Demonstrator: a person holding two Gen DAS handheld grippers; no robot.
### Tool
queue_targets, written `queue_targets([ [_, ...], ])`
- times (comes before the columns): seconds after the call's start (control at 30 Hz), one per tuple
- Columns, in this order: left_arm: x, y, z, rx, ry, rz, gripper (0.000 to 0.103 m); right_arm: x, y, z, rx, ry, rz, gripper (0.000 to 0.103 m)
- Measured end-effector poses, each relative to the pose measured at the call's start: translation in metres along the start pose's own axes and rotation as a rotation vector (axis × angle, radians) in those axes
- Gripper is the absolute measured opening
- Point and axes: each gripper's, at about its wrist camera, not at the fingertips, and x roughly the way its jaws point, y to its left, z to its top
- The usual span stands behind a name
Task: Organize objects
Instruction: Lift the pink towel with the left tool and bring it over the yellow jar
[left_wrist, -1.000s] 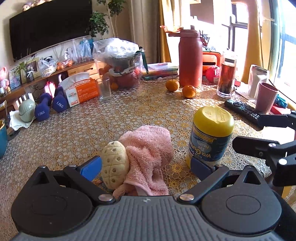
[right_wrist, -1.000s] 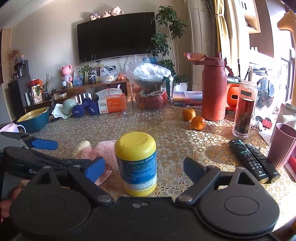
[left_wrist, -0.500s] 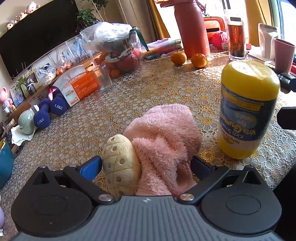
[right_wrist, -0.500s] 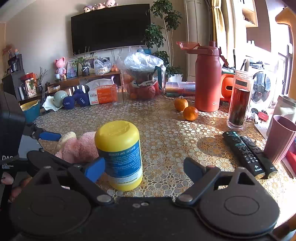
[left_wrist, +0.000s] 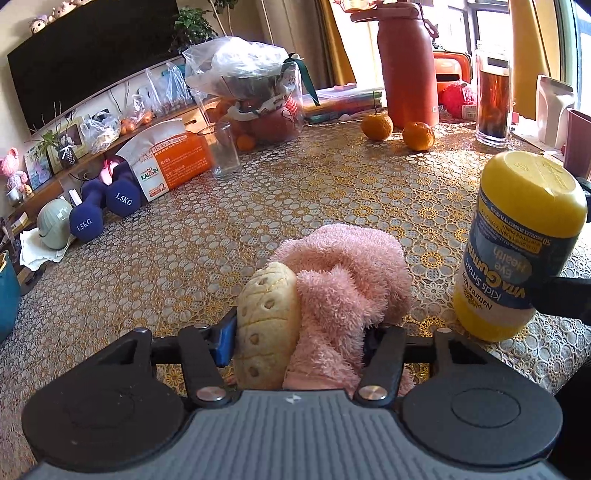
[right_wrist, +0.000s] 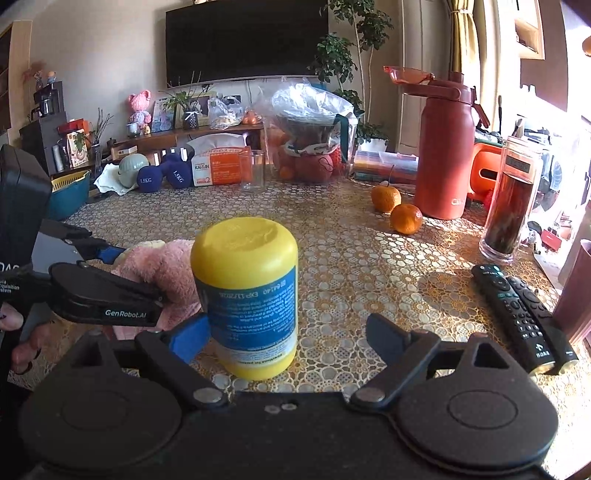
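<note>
A pink fluffy towel (left_wrist: 347, 273) lies bunched against a cream bun-shaped toy (left_wrist: 266, 317) on the lace-patterned table (left_wrist: 295, 192). My left gripper (left_wrist: 299, 339) is closing around the pair: its blue pad presses the bun and the other finger sinks into the towel. An upside-down yellow vitamin bottle (right_wrist: 247, 295) stands to the right of the towel. My right gripper (right_wrist: 288, 336) is open around the bottle. Its left pad sits next to the bottle's side, and its right finger stands well clear. The towel (right_wrist: 166, 266) and the left gripper show at the left of the right wrist view.
Two remotes (right_wrist: 517, 314) lie to the right, near a tea-filled jar (right_wrist: 513, 206). Two oranges (right_wrist: 395, 210) and a red flask (right_wrist: 447, 151) stand behind. At the back are a drinking glass (left_wrist: 221, 151), a tissue box (left_wrist: 173, 158), dumbbells (left_wrist: 107, 210) and a bagged fruit basket (left_wrist: 255, 88).
My left gripper moved forward over the towel and bun, then its jaws came in from wide open onto them. The right gripper edged closer to the yellow bottle, still open.
</note>
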Motion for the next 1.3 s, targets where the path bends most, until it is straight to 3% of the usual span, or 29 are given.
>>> queue_targets([
  [0.3,-0.031,0.015,0.009,-0.047,-0.037,-0.035,0.053,0.004,0.017,0.005,-0.117,-0.044,0.038,0.085],
  [0.47,-0.070,0.018,0.027,-0.050,-0.100,-0.089,0.053,0.008,0.018,0.008,-0.140,-0.037,0.031,0.064],
  [0.77,-0.123,-0.014,0.069,0.016,-0.220,-0.197,0.053,0.009,0.021,0.008,-0.168,-0.049,0.030,0.062],
  [1.03,-0.101,-0.063,0.077,0.120,-0.166,-0.291,0.053,0.007,0.021,0.006,-0.173,-0.060,0.035,0.062],
  [1.3,-0.074,-0.058,0.071,0.132,-0.099,-0.229,0.053,0.004,0.014,0.005,-0.156,-0.071,0.053,0.062],
])
